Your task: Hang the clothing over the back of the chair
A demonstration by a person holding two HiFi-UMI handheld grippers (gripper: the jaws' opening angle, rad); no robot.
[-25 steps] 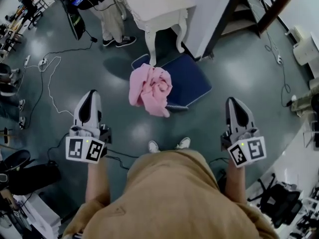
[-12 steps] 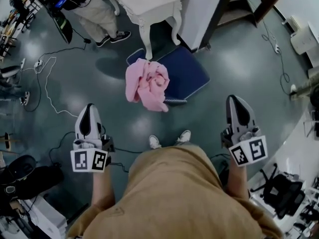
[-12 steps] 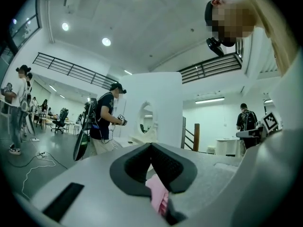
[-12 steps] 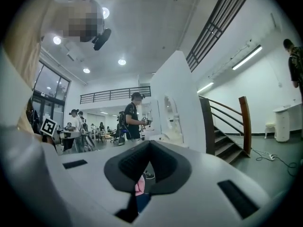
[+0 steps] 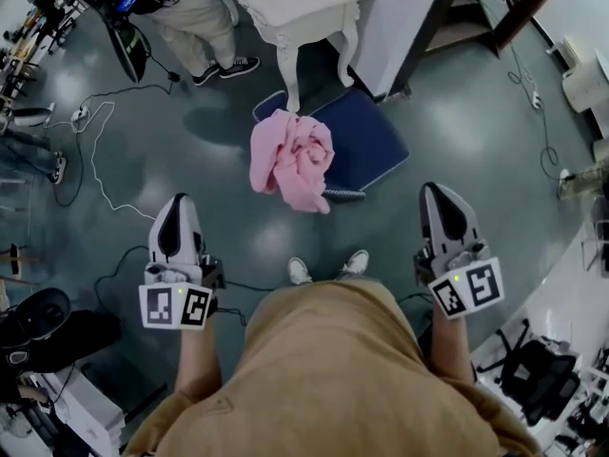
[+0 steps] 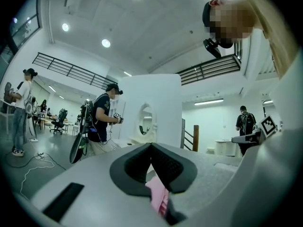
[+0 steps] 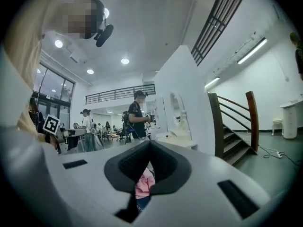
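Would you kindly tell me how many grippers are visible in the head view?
2. The left gripper is at lower left and the right gripper at lower right, both shut and empty, short of the pink clothing.

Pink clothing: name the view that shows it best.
Head view: the whole pink clothing shows, heaped on the blue seat. The left gripper view shows only a pink sliver beyond its jaws, and the right gripper view likewise.

Head view looks steeply down; gripper views look level at clothing (image 5: pixel 291 160).
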